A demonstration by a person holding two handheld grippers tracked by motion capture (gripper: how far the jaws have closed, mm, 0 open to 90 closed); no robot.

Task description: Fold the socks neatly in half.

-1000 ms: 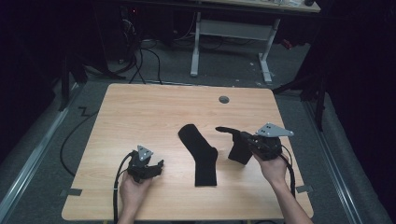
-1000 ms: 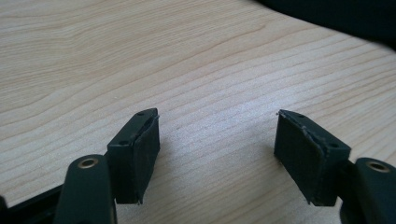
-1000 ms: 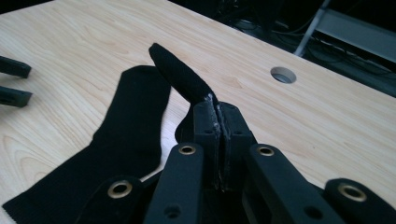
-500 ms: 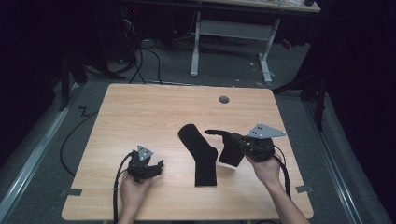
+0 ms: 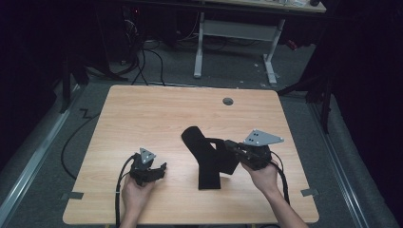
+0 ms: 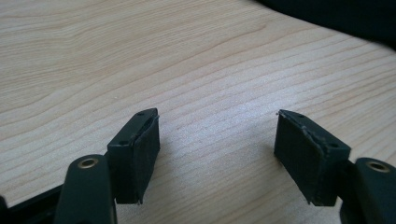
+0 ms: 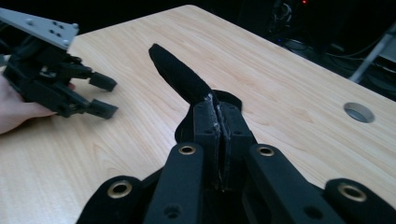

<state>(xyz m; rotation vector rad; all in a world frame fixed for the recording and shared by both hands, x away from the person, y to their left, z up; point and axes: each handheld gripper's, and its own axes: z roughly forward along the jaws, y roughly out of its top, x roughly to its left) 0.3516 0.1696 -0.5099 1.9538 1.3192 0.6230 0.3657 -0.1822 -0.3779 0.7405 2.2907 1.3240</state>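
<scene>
Item: black sock (image 5: 205, 159), lying flat near the middle of the wooden surface (image 5: 142, 114), long axis running near to far.

Item: second black sock (image 5: 225, 156), clamped in the shut jaws of the right gripper (image 5: 227, 143); in the right gripper view the fabric (image 7: 180, 77) juts out beyond the closed pads. Change noted: a second ago this sock hung clear to the right of the flat one; it has been carried left and now overlaps it. Judgement: the pair is being stacked, release onto the flat sock comes next.

Item: left gripper (image 5: 161, 167), near left, jaws apart over bare wood, nothing between them, position unchanged.
</scene>
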